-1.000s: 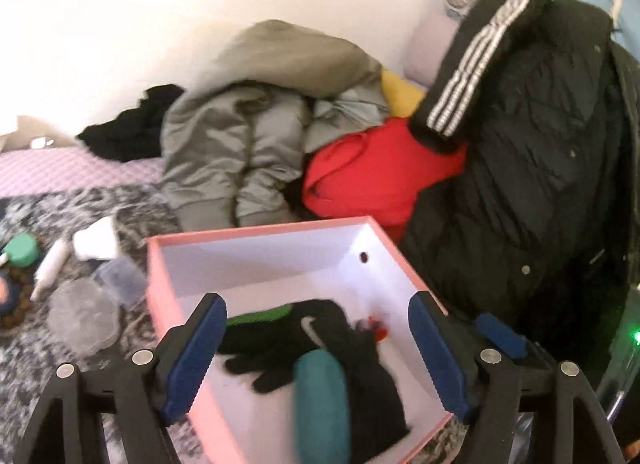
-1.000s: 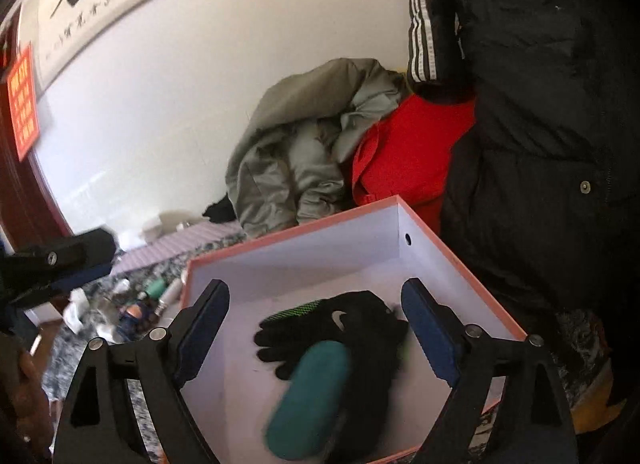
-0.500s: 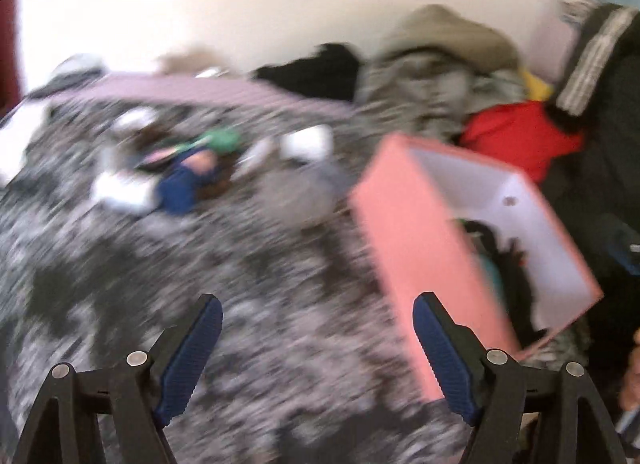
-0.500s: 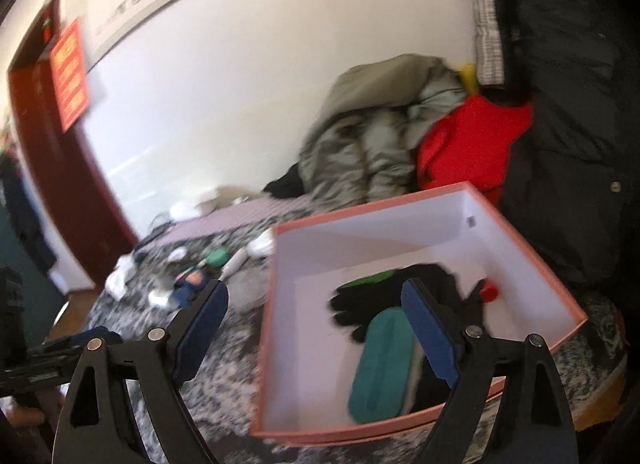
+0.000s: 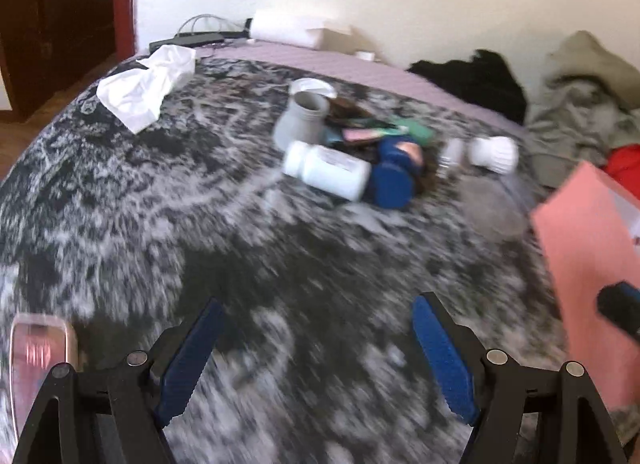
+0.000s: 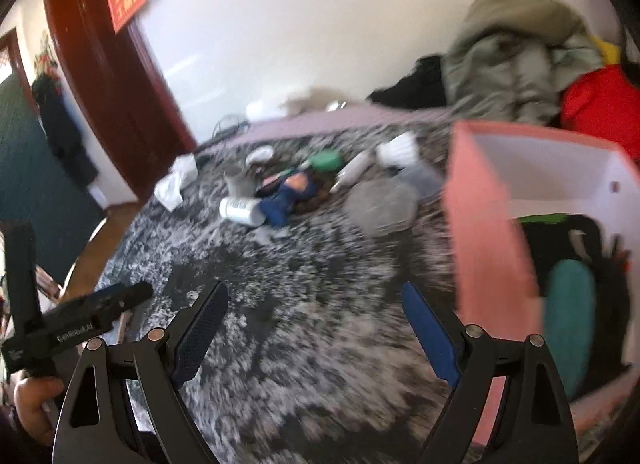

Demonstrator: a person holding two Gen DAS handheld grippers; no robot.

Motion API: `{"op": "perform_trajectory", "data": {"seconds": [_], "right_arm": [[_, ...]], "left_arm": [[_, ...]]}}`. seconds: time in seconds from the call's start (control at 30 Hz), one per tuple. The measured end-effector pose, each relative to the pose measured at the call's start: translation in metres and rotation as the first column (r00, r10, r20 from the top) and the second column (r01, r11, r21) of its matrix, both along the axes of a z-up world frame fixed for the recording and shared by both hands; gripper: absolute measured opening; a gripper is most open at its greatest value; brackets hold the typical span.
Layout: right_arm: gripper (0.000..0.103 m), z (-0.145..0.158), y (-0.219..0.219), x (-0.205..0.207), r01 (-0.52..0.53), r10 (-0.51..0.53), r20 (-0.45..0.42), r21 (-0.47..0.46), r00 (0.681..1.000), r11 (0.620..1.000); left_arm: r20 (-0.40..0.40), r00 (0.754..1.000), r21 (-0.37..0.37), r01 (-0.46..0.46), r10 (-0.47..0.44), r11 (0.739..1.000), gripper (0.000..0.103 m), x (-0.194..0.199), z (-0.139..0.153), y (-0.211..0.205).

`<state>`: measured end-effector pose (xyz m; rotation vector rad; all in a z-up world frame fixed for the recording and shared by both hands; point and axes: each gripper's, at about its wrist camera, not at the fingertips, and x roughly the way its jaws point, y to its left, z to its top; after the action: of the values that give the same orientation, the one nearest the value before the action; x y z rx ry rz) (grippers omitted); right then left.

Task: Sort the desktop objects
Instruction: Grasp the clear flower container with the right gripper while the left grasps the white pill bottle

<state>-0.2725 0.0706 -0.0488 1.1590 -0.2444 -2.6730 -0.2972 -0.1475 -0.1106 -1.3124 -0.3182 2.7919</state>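
Desktop objects lie in a loose cluster on the far middle of the surface (image 5: 160, 224), which is covered by a grey-and-black patterned cloth. A white pill bottle (image 5: 326, 170) lies on its side, long axis running left to right and slightly toward the near side, its cap end to the left. Just behind it a grey cup (image 5: 300, 120) stands tilted, mouth up and toward the far side. Touching the bottle's right end is a dark blue item (image 5: 394, 180), too blurred to name, with green and pink flat pieces (image 5: 376, 132) behind it. To the right a small white jar (image 5: 494, 152) lies on its side. A crumpled white tissue (image 5: 144, 84) sits well apart at the far left. On the right stands a pink box (image 6: 488, 248) with a white inside, open at the top; in it lie black gloves (image 6: 568, 240) with a green cuff and a teal oblong case (image 6: 570, 316), its long axis running near to far. Beyond the box is a heap of grey, red and black clothing (image 6: 516, 64). The left claw (image 5: 316, 356) hangs over bare cloth with its blue pads wide apart and nothing between them; the right claw (image 6: 316, 332) is likewise spread and empty, just left of the box's near wall.
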Motion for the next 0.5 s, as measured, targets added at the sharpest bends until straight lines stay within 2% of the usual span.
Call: {"op": "perform_trajectory", "data": {"seconds": [0.1,0.17,0.3,0.37,0.4,0.5], "right_arm": [[0.091,-0.037,-0.02,-0.044,0.046,-0.05,0.067,0.063,0.996,0.997],[0.093,-0.063,-0.018,-0.072,0.108,-0.12,0.123,0.099,0.985,0.989],[0.094,-0.103,0.002,-0.122,0.223,-0.25,0.212,0.143,0.945,0.964],[0.097,-0.117,0.009,-0.14,0.23,-0.26,0.24,0.147,0.935,0.962],[0.103,-0.123,0.012,-0.148,0.232,-0.264,0.251,0.15,0.931,0.961],[0.103,-0.129,0.006,-0.169,0.221,-0.266,0.203,0.217,0.942,0.951]], "left_arm": [[0.007,0.999,-0.004,0.049,-0.049,0.999,0.082,-0.039,-0.015,0.001],[0.021,0.991,0.0,0.129,-0.129,0.992,0.082,-0.067,-0.03,0.007],[0.089,0.985,-0.066,0.152,-0.146,0.986,0.082,-0.114,-0.068,0.012],[0.138,0.981,-0.077,0.149,-0.138,0.986,0.082,-0.133,-0.084,0.011],[0.125,0.982,-0.093,0.153,-0.141,0.984,0.082,-0.141,-0.085,0.012],[0.098,0.983,-0.112,0.164,-0.153,0.98,0.083,-0.16,-0.085,0.017]]}}
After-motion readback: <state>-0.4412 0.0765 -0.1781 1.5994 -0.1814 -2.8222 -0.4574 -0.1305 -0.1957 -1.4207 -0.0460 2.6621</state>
